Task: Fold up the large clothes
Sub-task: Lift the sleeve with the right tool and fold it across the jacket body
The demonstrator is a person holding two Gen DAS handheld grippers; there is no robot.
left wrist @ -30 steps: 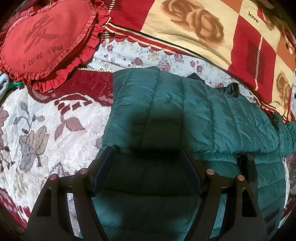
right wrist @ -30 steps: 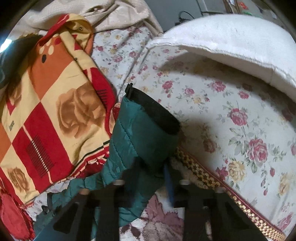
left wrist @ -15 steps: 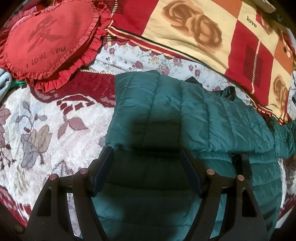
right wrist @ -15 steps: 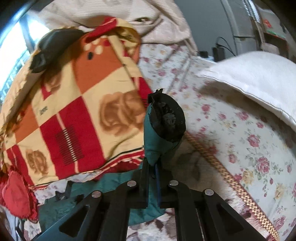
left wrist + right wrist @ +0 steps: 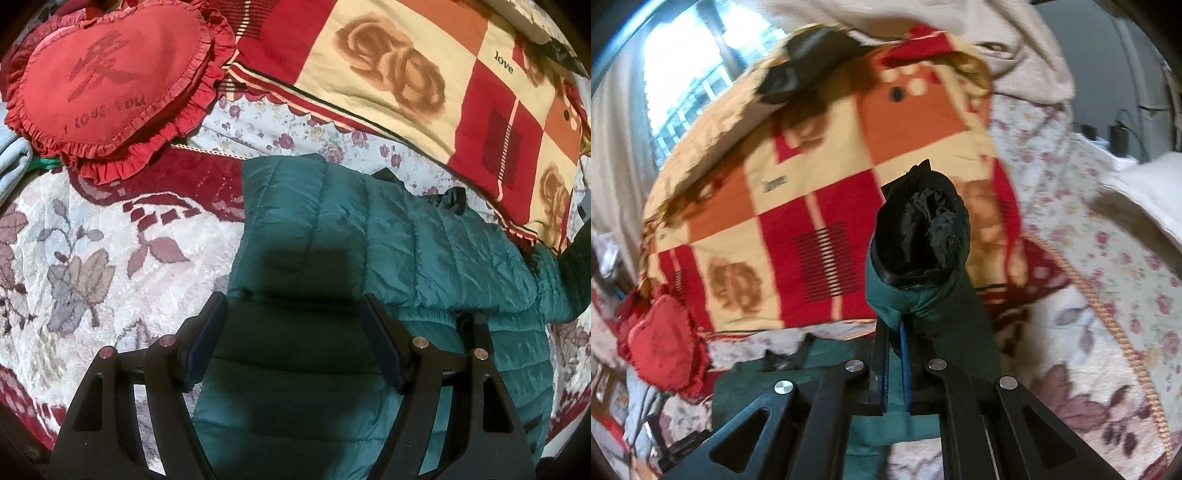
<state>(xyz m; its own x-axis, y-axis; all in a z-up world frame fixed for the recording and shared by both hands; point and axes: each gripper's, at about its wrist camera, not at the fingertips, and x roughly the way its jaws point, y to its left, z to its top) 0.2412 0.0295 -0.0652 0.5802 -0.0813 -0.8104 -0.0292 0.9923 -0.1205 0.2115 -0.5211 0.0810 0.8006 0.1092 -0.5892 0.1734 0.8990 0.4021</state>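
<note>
A dark green quilted puffer jacket (image 5: pixel 369 251) lies on the bed. One sleeve is folded across its body. My left gripper (image 5: pixel 293 325) is open and hovers just above the jacket's lower body, holding nothing. My right gripper (image 5: pixel 895 332) is shut on the jacket's other sleeve (image 5: pixel 916 288) near its black cuff (image 5: pixel 921 236) and holds it up off the bed, cuff pointing upward. The rest of the jacket (image 5: pixel 798 384) lies below it.
A red heart-shaped cushion (image 5: pixel 107 81) lies at the far left. A red, orange and cream checked quilt (image 5: pixel 424 77) is bunched along the back, and shows in the right wrist view (image 5: pixel 820 206). A white pillow (image 5: pixel 1145 192) lies at the right. The bed has a plush floral blanket (image 5: pixel 92 251).
My right gripper has closed on the sleeve and lifted it off the bed, swinging toward the jacket body. My left gripper has stayed nearly still over the jacket.
</note>
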